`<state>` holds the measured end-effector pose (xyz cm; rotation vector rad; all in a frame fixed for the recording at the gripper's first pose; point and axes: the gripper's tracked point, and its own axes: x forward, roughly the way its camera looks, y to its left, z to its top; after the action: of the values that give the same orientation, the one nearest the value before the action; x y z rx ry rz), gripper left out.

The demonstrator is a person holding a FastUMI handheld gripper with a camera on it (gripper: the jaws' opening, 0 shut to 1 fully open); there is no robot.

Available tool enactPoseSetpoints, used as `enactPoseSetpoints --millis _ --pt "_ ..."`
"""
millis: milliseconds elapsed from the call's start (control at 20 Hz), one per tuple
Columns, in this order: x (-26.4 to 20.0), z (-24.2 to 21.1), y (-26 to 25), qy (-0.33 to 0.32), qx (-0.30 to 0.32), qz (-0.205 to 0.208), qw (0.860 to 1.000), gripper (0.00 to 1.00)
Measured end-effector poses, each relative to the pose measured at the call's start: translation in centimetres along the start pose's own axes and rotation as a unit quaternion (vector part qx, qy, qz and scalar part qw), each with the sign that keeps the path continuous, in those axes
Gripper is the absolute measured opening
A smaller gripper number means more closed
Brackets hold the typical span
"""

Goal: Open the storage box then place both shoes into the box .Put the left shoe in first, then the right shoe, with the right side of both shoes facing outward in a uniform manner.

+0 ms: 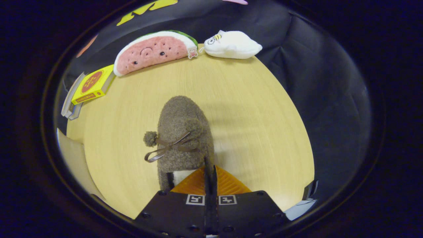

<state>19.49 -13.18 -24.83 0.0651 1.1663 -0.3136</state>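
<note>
Gripper [210,172]: the two fingers are pressed together with almost no gap, pinching the rear edge of the shoe.
Shoe [183,132]: a fuzzy brown slipper with a ribbon bow and pompoms, toe pointing away from the fingers, over the table.
Table [251,125]: pale wood.
Far edge: a watermelon plush [153,51] beside a white plush [233,44].
Beyond the fingers, to the left: a yellow box [92,84].

Shoe [183,132] blocks ahead; right clear.
</note>
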Motion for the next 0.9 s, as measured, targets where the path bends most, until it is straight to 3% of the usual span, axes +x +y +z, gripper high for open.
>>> enactPoseSetpoints --millis 200,450,900 --pt "-1.0 0.0 0.9 0.007 0.077 0.059 0.995 0.00" --pt "-4.2 -0.1 2.4 0.005 0.106 0.098 0.990 0.01" --pt "-17.6 -0.3 11.6 -0.052 0.060 0.167 0.983 0.00"
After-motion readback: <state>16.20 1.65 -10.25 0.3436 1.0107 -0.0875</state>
